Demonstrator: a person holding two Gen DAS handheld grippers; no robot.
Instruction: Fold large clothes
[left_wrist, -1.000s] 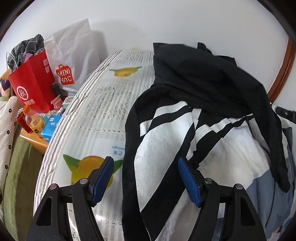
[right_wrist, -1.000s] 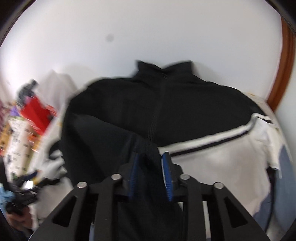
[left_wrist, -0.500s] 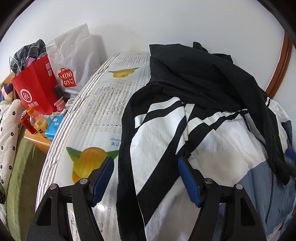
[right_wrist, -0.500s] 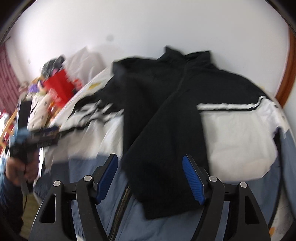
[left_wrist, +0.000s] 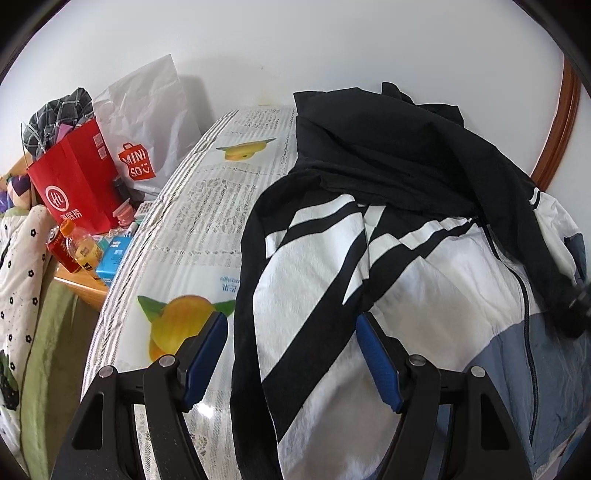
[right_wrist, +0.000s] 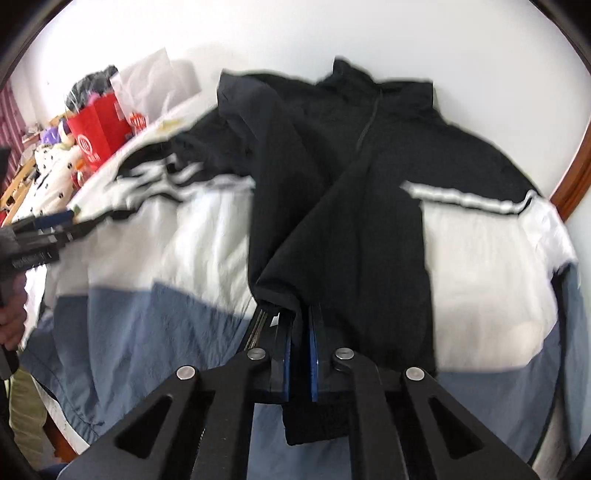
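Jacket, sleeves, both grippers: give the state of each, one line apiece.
Jacket: spread flat on the bed, zipped.
Black sleeve: folded across the front, cuff pinched.
Striped sleeve: folded over the body, loose.
Left gripper: open, over the striped sleeve.
Right gripper: shut on the black sleeve.

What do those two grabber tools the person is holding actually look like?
Both look alike. The left gripper and right gripper each have two black arms with triangular cut-outs, round silver rivets at the joints, and flat blue ribbed pads lining the inner faces. No cables or printed markings show.
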